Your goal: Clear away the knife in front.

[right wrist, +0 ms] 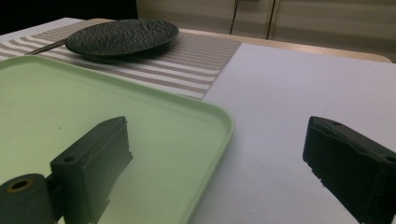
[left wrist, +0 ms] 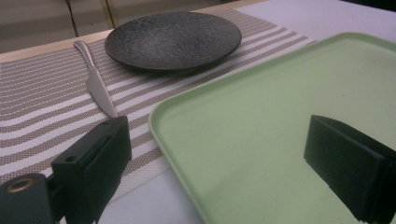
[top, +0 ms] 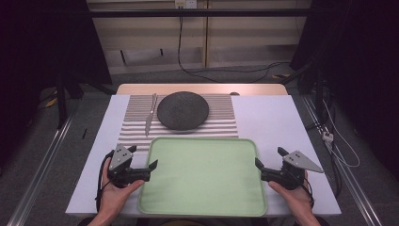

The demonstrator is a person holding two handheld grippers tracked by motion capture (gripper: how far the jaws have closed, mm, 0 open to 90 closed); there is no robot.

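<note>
Fingers of both the left gripper (top: 144,164) and right gripper (top: 269,163) gape wide, empty, flanking the stiff, likely light green tray (top: 203,175), best gripped at its raised rim.

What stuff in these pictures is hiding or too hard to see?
- Cutlery left of the dark plate: in the high view too small to tell knife from fork; the left gripper view shows a knife.
- Knife in the right gripper view: the plate hides all but one end.
- Green tray: cut off by the frame edges in both gripper views.
- Small dark thing past the striped mat: too small to name.
</note>
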